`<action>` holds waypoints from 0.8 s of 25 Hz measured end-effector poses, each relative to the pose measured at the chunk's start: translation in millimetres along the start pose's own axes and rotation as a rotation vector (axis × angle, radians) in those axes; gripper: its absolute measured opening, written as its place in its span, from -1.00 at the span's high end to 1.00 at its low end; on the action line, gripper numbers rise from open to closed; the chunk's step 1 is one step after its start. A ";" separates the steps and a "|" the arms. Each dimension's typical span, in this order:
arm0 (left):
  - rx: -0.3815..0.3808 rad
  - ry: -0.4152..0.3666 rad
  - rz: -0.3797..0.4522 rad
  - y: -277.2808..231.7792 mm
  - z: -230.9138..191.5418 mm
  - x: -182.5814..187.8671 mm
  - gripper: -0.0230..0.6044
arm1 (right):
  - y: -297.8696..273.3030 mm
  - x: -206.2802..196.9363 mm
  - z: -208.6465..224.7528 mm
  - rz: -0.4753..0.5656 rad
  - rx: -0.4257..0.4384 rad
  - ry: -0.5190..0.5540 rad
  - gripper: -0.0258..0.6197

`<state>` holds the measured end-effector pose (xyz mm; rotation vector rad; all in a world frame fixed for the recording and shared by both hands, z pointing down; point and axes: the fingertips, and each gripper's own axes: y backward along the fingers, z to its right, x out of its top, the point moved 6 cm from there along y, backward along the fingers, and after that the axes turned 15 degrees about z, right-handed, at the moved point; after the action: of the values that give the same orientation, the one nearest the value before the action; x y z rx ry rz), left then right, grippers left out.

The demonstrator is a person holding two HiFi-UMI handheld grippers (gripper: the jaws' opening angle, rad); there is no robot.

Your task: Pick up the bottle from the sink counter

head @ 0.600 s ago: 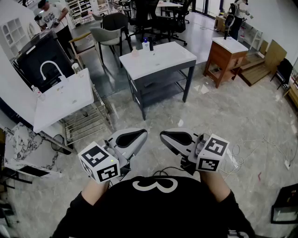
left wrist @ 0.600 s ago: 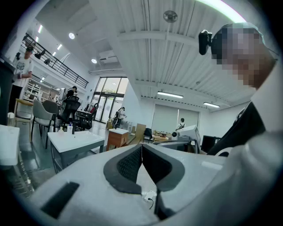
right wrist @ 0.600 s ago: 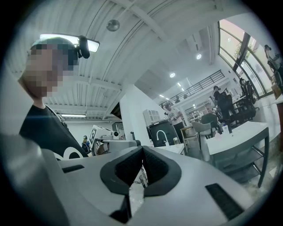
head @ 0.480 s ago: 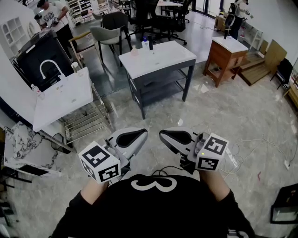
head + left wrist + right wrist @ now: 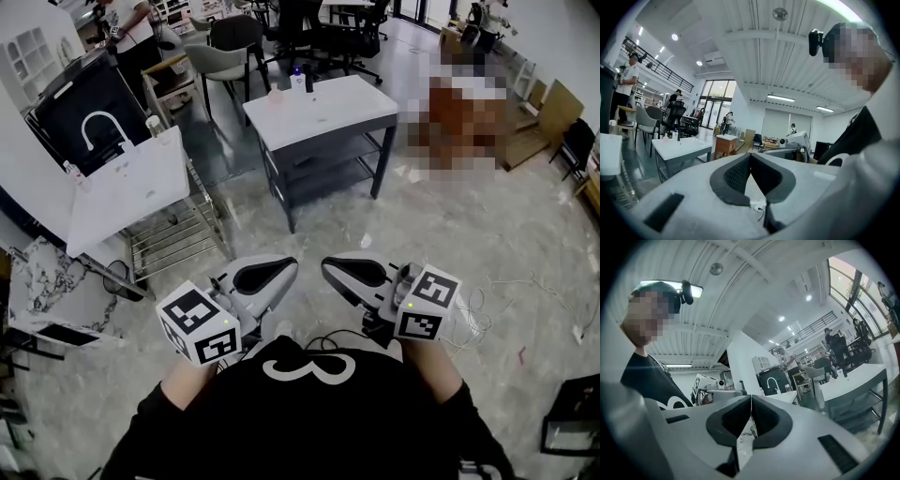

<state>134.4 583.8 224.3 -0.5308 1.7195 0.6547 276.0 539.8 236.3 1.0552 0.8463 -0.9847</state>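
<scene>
Left gripper (image 5: 267, 278): jaws pressed together with nothing between them, held close to the person's chest.
Right gripper (image 5: 354, 274): also closed and empty, level with the left one.
Bottle (image 5: 295, 80): stands at the far edge of the grey-framed white counter (image 5: 328, 112), well apart from both grippers, across open floor.
Risk, jaws: either gripper arriving closed would likely shove the bottle instead of straddling it; the jaws need to part before the reach.
Risk, neighbours: a pinkish item (image 5: 275, 94) and a dark item (image 5: 307, 82) stand just beside the bottle, so a wide approach could tip one of them.
Risk, edge: the bottle sits near the far rim, so a push from the near side may send it off the back.
Risk, wrong target: a second white counter with a tap (image 5: 122, 192) at the left carries its own small container (image 5: 152, 125), which could be mistaken for the goal.
Risk, floor: loose cable (image 5: 525, 286) lies to the right and could catch a foot.
Hard to make out: the bottle's shape and cap are too small to read.
Hidden: a mosaic patch covers part of the room to the right of the grey-framed counter.
</scene>
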 end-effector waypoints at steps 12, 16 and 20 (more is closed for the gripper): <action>-0.011 0.014 -0.008 -10.0 -38.3 3.2 0.88 | -23.8 -1.7 28.9 -0.010 -0.018 -0.015 0.87; -0.007 0.043 -0.016 -18.0 -68.2 1.8 0.88 | -39.8 -5.6 51.7 -0.013 -0.037 -0.033 0.87; 0.003 0.085 -0.031 -30.5 -109.7 -2.1 0.88 | -61.6 -13.2 84.0 -0.031 -0.057 -0.054 0.87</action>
<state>76.0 487.7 241.7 -0.5893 1.7879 0.6143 221.7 451.5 253.4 0.9651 0.8434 -1.0050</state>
